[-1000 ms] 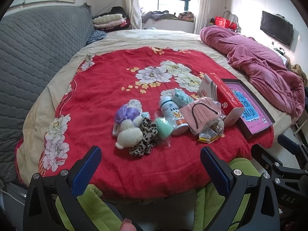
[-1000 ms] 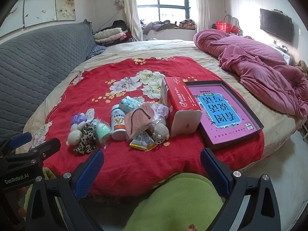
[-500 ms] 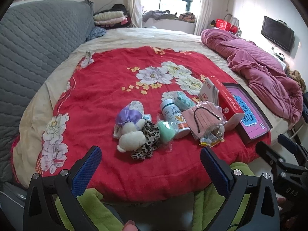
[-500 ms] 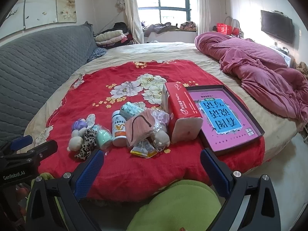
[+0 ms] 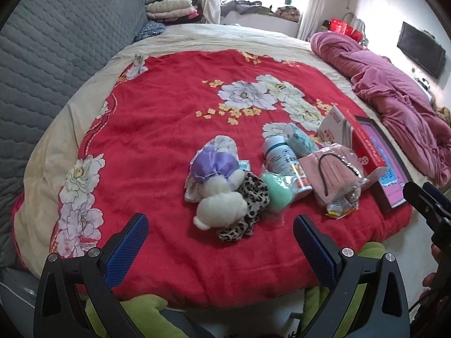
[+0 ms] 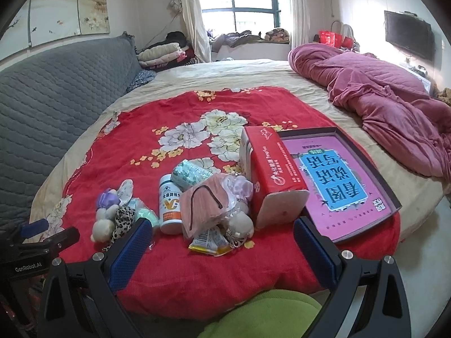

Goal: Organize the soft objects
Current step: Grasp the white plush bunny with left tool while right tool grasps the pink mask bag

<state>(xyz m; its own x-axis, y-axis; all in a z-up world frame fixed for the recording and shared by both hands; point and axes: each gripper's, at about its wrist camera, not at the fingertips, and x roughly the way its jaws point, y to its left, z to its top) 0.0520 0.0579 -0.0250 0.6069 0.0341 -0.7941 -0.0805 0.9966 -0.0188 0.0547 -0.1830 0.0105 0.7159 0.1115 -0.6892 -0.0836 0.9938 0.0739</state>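
Both cameras have come closer to the bed [image 5: 197, 22] than a second ago, so the pile looks bigger in each view. On the bed lies a red blanket [image 5: 157, 118], seemingly spread as a work area, with everything gathered near its front edge within reach. Largest is the tray [image 6: 363, 138], lined with a pink printed sheet and empty, probably the place meant for sorted things. Touching its left side is a red box [image 6: 270, 174]. Next come the soft things: a white plush [image 5: 222, 200] with a purple bow, a leopard cloth [image 5: 248, 205] against it, a pink mask [image 5: 329, 171] in clear wrap, and a green sponge [image 5: 277, 194]. A white bottle [image 6: 169, 202] lies among them. The left tongs [image 5: 220, 239] and right tongs [image 6: 222, 242] both stand wide open, holding nothing, short of the pile. Only the right view shows the tray's whole floor and a second small plush [image 6: 239, 222] under the mask; only the left view shows the plush clearly.
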